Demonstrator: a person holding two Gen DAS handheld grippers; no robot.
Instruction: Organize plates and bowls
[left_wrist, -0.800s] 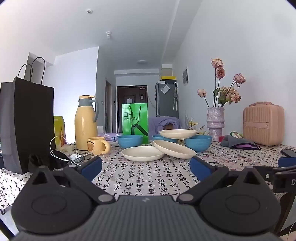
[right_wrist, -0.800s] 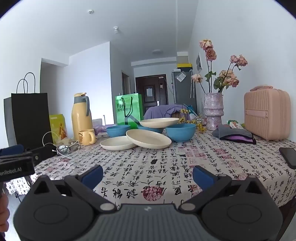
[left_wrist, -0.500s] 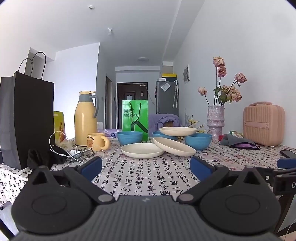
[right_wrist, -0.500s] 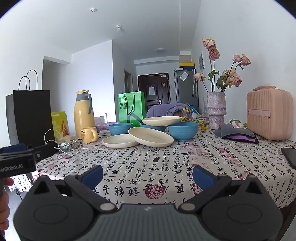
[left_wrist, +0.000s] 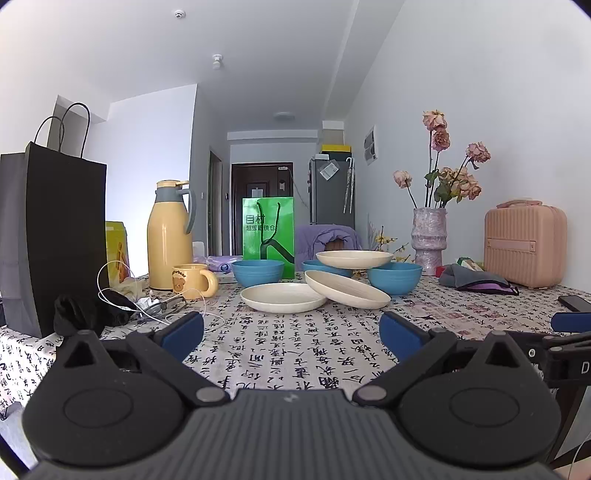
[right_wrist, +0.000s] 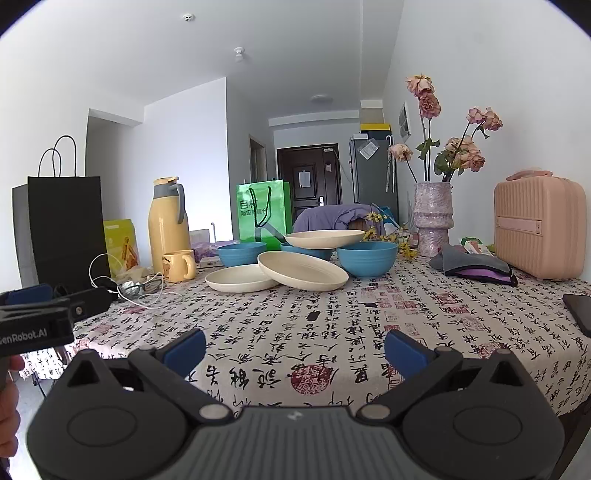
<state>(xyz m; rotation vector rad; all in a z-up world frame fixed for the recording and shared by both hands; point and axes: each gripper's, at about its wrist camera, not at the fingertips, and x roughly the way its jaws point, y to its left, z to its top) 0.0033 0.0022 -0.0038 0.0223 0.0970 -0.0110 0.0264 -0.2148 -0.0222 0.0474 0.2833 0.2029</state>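
Here the tabletop (right_wrist: 332, 332) wears a white cloth printed with black calligraphy, and the green paper shopping bag (right_wrist: 262, 216) at its far middle serves as the landmark. Far left of the green bag stands a tall black paper bag (left_wrist: 51, 240), with a yellow carton (left_wrist: 117, 247) just beside it and a tangle of white cable (left_wrist: 122, 291) in front. Nearer the green bag, still on its left, are a yellow thermos jug with a grey handle (left_wrist: 170, 236) and a yellow bear-print mug (left_wrist: 192, 280).

The dishes sit straight in front of the green bag. A blue plastic bowl (left_wrist: 258, 271) stands at its foot on the left. In front of that lies a flat cream plate (left_wrist: 282, 297), and a second cream plate (left_wrist: 345, 290) leans tilted with its left edge on the first. Behind them a third cream plate (left_wrist: 354, 258) rests on top of a second blue bowl (left_wrist: 321, 266), and a third blue bowl (left_wrist: 394, 277) stands right of these.

Further right of the green bag are a mottled lilac vase of dried pink roses (right_wrist: 432, 221), a folded grey and purple cloth (right_wrist: 476, 267), a ribbed pink case (right_wrist: 539, 230) and a dark phone (right_wrist: 580, 310) at the edge.

The left tongs (left_wrist: 291, 330) are spread wide with nothing between them, low over the near cloth, well short of the dishes. The right tongs (right_wrist: 294, 347) are likewise released and bare, over the near edge.
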